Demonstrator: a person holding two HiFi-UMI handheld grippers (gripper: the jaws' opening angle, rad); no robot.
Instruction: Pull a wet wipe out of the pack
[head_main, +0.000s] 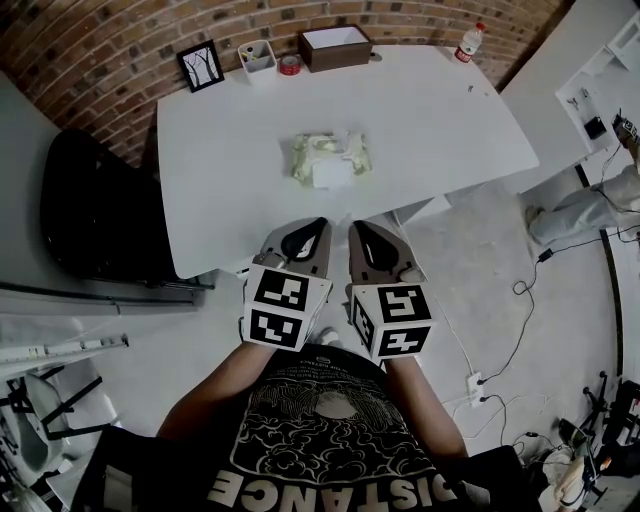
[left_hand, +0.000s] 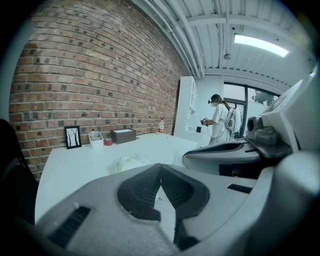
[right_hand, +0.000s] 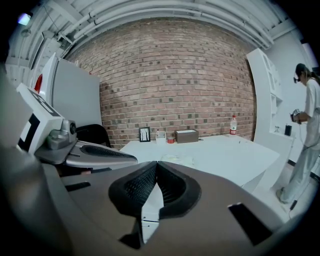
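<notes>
The wet wipe pack (head_main: 331, 158) lay on the white table (head_main: 230, 190); the left gripper (head_main: 312, 228) and right gripper (head_main: 360, 230) hung well short of it, jaws closed tip to tip on nothing; a white patch (head_main: 333, 174) on the pack was perhaps a drawn wipe, perhaps its flap.

A black T-shirt (head_main: 330, 420) was worn, printed in pale tones with a swirling cloud pattern and large block lettering across the chest. The left gripper (head_main: 320, 224) and right gripper (head_main: 356, 228) were shaped as light grey shells tapering to a point, and their insides were lined with black ribbed pads (left_hand: 142, 190). The left cube (head_main: 283, 306) and right cube (head_main: 393, 318) were faced in white with black square markers.
</notes>
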